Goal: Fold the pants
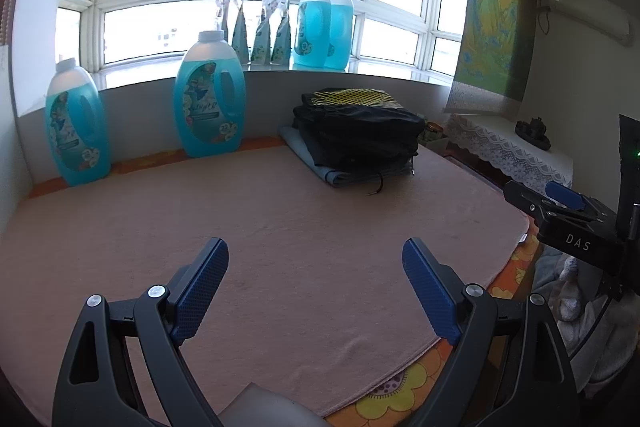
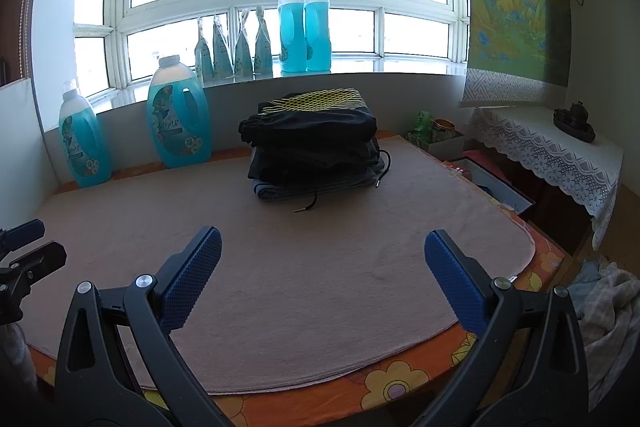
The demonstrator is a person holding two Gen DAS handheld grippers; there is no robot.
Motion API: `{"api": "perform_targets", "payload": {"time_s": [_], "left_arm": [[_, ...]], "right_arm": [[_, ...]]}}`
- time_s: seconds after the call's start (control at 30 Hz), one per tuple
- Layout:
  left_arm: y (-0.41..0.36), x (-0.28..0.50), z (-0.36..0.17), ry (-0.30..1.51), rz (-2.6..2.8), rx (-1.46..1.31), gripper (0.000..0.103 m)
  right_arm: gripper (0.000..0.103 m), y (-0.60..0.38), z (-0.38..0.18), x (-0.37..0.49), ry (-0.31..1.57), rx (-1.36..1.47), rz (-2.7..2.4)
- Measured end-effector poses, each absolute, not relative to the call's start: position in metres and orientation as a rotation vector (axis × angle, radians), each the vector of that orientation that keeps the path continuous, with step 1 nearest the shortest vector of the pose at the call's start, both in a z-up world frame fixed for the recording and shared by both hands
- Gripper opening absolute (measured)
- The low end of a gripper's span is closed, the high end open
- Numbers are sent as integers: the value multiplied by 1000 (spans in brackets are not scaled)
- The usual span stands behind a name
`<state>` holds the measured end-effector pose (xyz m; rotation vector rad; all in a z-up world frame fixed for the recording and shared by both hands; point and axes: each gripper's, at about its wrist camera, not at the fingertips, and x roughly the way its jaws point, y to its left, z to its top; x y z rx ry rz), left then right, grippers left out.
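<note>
A stack of folded dark pants (image 1: 360,139) (image 2: 316,147) sits at the far side of the pink mat (image 1: 280,227) (image 2: 320,267). The top piece has a yellow mesh pattern, and a grey-blue garment lies at the bottom. A black drawstring hangs from the stack's front. My left gripper (image 1: 316,267) is open and empty above the mat's near part. My right gripper (image 2: 324,259) is open and empty, also above the near mat. The right gripper also shows at the right edge of the left wrist view (image 1: 560,211), and the left gripper at the left edge of the right wrist view (image 2: 24,251).
Two blue detergent bottles (image 1: 210,95) (image 2: 178,115) stand at the mat's back left, with more bottles and pouches on the windowsill (image 2: 304,27). A lace-covered side table (image 2: 552,155) stands on the right. Crumpled clothes (image 2: 604,307) lie off the mat's right edge.
</note>
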<state>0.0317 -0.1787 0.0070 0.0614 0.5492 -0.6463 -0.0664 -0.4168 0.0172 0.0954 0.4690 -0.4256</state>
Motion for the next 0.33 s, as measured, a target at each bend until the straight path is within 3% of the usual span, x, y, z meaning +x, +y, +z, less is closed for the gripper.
{"api": "perform_targets", "payload": {"time_s": [0.33], "left_arm": [[-176,33,4,536,-644,51,89]], "right_arm": [[103,-415,14,-65,477,102,-425]]}}
